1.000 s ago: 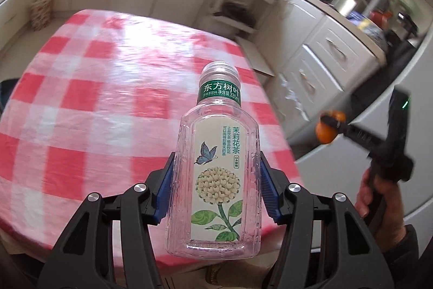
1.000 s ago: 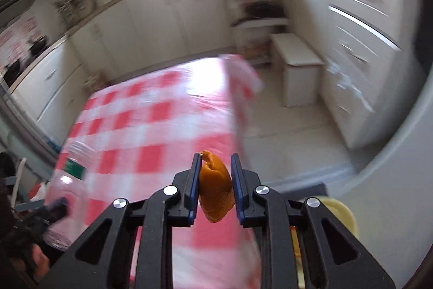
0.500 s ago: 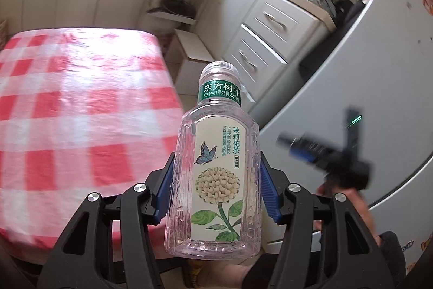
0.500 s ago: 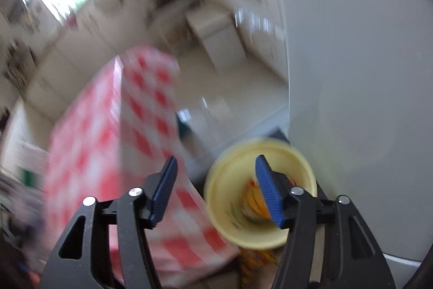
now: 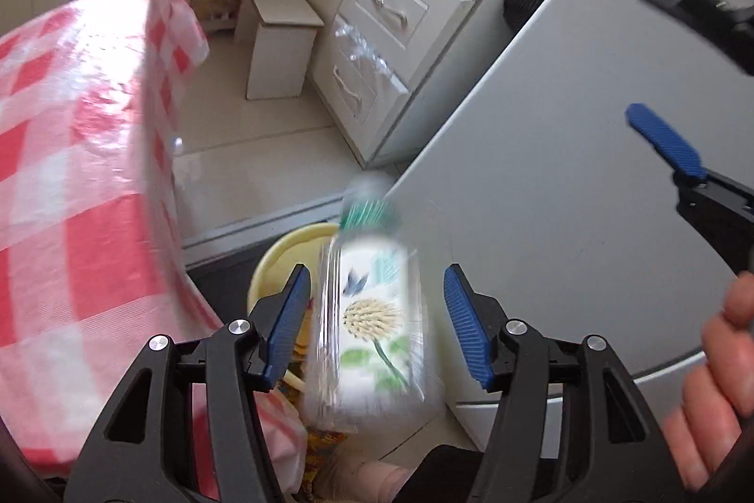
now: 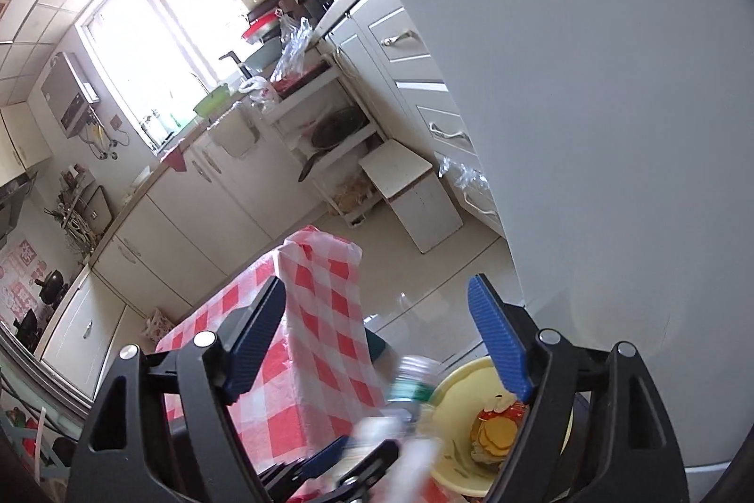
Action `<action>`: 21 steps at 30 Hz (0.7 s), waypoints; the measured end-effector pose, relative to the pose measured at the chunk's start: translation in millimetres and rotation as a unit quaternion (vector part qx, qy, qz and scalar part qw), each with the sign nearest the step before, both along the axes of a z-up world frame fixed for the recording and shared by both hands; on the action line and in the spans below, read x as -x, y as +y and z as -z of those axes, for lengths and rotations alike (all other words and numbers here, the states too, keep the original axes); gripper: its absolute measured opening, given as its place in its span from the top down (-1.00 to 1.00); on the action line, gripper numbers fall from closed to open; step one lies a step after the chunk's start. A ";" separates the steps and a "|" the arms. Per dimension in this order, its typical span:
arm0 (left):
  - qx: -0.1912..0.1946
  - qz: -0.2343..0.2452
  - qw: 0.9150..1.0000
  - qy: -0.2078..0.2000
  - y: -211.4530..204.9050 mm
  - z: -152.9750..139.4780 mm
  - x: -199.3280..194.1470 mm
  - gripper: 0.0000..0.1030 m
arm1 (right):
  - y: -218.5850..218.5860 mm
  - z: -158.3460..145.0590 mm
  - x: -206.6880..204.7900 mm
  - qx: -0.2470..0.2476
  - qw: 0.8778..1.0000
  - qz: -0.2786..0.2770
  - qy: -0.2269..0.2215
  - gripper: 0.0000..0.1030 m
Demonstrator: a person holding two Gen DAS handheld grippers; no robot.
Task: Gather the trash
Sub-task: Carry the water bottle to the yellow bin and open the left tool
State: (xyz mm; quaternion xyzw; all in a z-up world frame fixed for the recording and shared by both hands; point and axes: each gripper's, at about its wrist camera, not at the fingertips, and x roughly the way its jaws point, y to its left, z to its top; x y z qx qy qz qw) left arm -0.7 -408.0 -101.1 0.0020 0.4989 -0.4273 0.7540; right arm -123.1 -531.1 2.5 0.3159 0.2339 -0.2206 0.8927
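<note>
Dropping the bottle [image 5: 372, 328] into the bin [image 5: 282, 253] looks like the step in hand.

Left wrist view: the left gripper [image 5: 377, 272] stands apart. Its 2 blue pads [image 5: 287, 314] clear the bottle on both sides, so nothing is clamped. The bottle is blurred and tilted between them, cap toward the bin's yellow rim below. To do this well, I judge the jaws should stay wide and the gripper should hover over the bin mouth until the bottle has gone in. The cap looks near the rim rather than over its middle, so the bottle could clip the edge and tip out. The tablecloth [image 5: 70, 173] hangs just beside the bin on the left, and the fridge [image 5: 542, 173] closes in on the right, leaving a narrow slot. The right gripper [image 5: 636, 48], held in a hand [image 5: 716, 385], is off to the right and clear of the drop.

Right wrist view: the right gripper [image 6: 377, 281] has just been opening and is spread wide with nothing between its jaws. Below it the bottle [image 6: 405, 408] is a blur at the bin's [image 6: 452, 456] rim, and wrappers [image 6: 495, 427] already lie inside. A stool [image 6: 414, 196] and the drawers [image 6: 424, 88] stand well apart across the floor.
</note>
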 end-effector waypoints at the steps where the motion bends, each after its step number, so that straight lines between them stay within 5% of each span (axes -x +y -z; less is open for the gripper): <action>1: -0.001 -0.002 1.000 0.002 -0.5 0.7 -0.8 -0.09 | 0.0 -0.9 1.2 0.001 1.000 0.000 -0.001 -0.49; 11: -0.010 -0.051 0.998 -0.040 81.5 -35.1 7.5 -0.51 | 33.4 -11.2 12.5 0.083 0.995 0.002 0.059 -0.63; 13: -0.023 -0.073 0.996 -0.051 110.3 -42.5 9.4 -0.58 | 51.5 -13.0 19.6 0.113 0.991 0.008 0.074 -0.77; 21: -0.059 -0.116 0.982 -0.134 203.2 -74.8 31.8 -0.79 | 135.1 5.3 62.4 0.179 0.976 0.009 0.122 -0.84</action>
